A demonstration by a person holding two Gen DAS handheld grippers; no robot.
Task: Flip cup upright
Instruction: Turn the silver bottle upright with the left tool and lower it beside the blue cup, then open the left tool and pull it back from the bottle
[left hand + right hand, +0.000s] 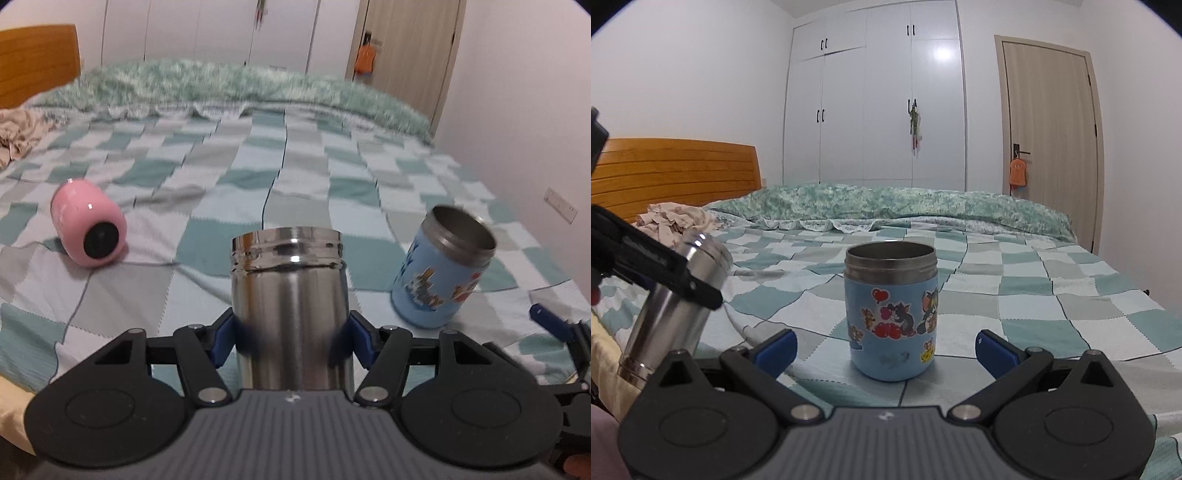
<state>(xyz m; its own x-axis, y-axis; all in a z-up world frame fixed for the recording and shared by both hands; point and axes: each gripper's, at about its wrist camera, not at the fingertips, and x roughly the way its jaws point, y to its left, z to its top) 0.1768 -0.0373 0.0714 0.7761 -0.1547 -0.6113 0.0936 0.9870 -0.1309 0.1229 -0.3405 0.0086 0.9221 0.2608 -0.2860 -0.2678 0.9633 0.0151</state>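
Between left fingers (236, 334), steel cup (290, 306).

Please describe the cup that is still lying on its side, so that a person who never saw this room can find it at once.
On the bed with the checkered teal blanket, look toward the wooden headboard side. There the pink cup lies on its side, its dark round end facing the left wrist camera. It alone is pink and lying down: the blue cartoon cup stands upright, and the left gripper holds the steel cup.
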